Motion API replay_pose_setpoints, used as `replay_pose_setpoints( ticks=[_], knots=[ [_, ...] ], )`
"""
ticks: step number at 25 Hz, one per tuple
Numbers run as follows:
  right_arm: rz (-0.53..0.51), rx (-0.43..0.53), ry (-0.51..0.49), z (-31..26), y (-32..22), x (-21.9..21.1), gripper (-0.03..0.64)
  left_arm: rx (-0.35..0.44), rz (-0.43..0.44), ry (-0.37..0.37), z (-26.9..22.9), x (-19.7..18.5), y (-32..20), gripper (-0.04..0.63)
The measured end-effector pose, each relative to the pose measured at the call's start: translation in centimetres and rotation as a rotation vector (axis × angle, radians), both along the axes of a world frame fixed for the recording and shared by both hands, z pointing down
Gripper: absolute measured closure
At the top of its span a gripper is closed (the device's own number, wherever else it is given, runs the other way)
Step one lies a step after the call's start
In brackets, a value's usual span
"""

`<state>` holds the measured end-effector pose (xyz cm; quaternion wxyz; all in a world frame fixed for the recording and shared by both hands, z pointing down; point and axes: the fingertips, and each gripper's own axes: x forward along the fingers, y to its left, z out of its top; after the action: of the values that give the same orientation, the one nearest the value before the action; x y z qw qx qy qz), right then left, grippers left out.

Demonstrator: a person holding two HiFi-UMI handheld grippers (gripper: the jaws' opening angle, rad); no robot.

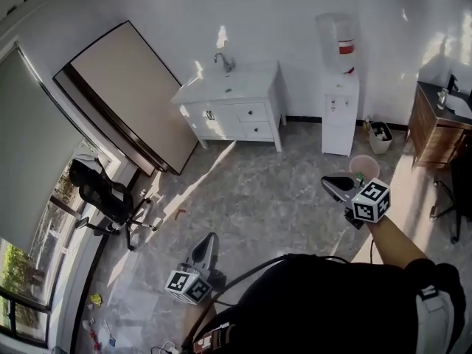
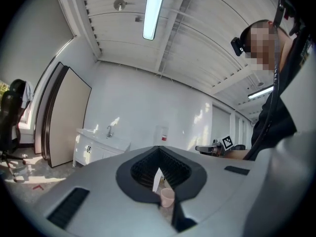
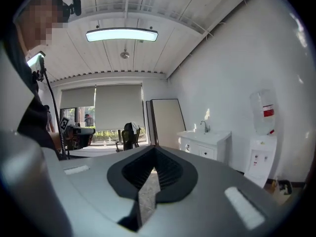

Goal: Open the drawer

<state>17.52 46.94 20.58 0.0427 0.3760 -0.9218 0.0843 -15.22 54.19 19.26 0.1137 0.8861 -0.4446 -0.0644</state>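
A white sink cabinet (image 1: 234, 108) stands against the far wall, with two closed drawers (image 1: 252, 120) on its right half and doors on its left. It also shows in the left gripper view (image 2: 91, 149) and in the right gripper view (image 3: 205, 143). Both grippers are held well short of it, over the floor. My left gripper (image 1: 209, 238) (image 2: 159, 150) points toward the cabinet, shut and holding nothing. My right gripper (image 1: 328, 182) (image 3: 154, 150) is further right, also shut and holding nothing.
A water dispenser (image 1: 341, 102) stands right of the cabinet, with a bin (image 1: 380, 136) and a pink bucket (image 1: 363, 167) near it. A wooden cabinet (image 1: 435, 127) is at far right. A large board (image 1: 125, 94) leans on the left wall. An office chair (image 1: 103, 198) stands at left.
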Motion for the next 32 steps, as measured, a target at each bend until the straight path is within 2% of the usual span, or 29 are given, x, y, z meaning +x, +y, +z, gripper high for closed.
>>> replay_pose_setpoints(
  ticks=[4, 8, 12, 17, 22, 29, 32],
  knots=[
    [-0.026, 0.005, 0.002, 0.2, -4.8, 3.3, 0.618, -0.012, 0.000, -0.016, 0.2, 4.5, -4.1, 0.595],
    [-0.019, -0.019, 0.010, 1.8, -8.0, 5.8, 0.618, -0.023, 0.000, -0.014, 1.0, 6.8, -7.4, 0.595],
    [0.000, -0.042, 0.013, 3.1, -11.0, 7.1, 0.618, -0.044, 0.018, -0.011, 2.0, 7.9, -11.1, 0.595],
    [0.043, -0.047, 0.034, 4.1, -15.3, 6.8, 0.618, -0.049, 0.065, 0.013, 3.5, 7.6, -16.9, 0.595],
    [0.117, -0.039, 0.055, 3.7, -20.3, 4.4, 0.618, -0.040, 0.146, 0.037, 3.8, 5.2, -24.4, 0.595],
    [0.208, -0.011, 0.052, 0.5, -27.9, -1.6, 0.618, -0.008, 0.234, 0.026, 1.3, -1.2, -34.6, 0.595],
    [0.203, -0.013, 0.053, 0.6, -30.5, -5.4, 0.618, -0.008, 0.246, 0.021, 1.4, -4.4, -37.6, 0.595]
  ],
)
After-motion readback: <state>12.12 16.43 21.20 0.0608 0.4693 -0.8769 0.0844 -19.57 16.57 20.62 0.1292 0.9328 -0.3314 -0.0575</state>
